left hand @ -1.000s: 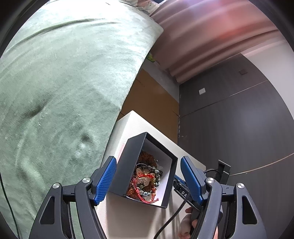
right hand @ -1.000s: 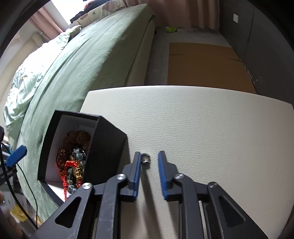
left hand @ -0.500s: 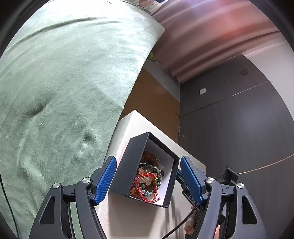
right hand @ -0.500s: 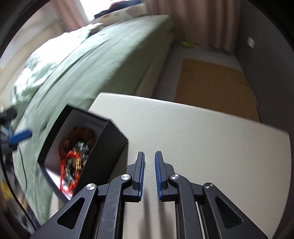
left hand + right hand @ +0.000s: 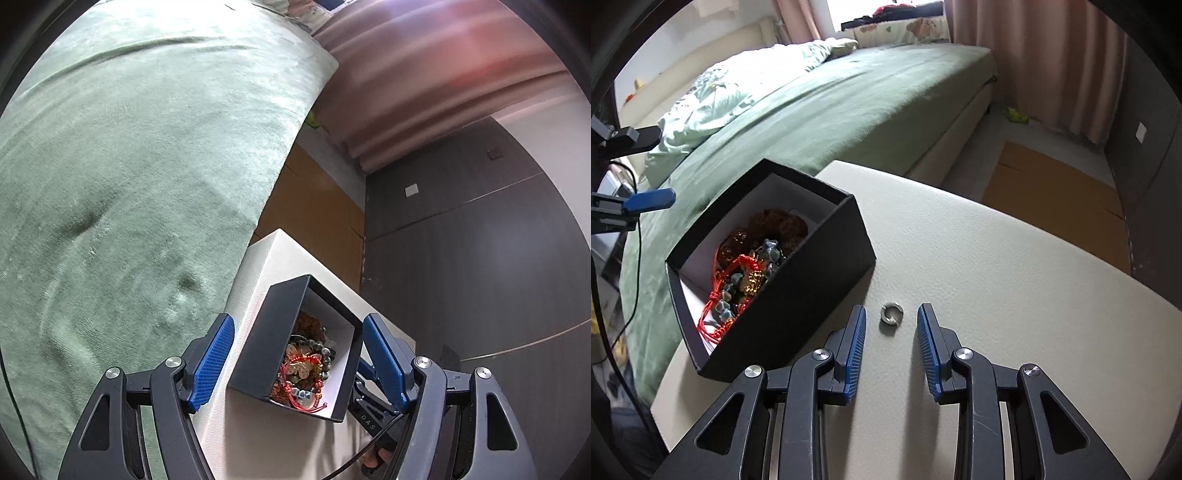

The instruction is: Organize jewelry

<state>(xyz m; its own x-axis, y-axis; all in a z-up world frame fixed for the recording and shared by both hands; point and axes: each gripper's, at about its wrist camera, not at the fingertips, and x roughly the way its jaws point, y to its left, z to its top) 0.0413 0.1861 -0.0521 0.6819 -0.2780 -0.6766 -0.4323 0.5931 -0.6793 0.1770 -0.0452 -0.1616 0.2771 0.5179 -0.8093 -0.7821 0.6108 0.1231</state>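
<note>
Beside a green bed (image 5: 849, 96), the pale worktop (image 5: 1015, 277) carries a black box (image 5: 827, 266) already holding bracelets (image 5: 750, 266). One small ring (image 5: 892, 314), seemingly silver, remains outside, lying between the open, empty right hand-held gripper (image 5: 891, 325). The left hand-held gripper (image 5: 297, 354) straddles the box, wide open.

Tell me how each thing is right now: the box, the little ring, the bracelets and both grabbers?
Black box: open, no lid, sitting on the white table.
Silver ring: lying on the table outside the box, untouched.
Bracelets: piled inside the box.
Right gripper: open, fingers either side of the ring.
Left gripper: open, holding nothing, fingers either side of the box.
</note>
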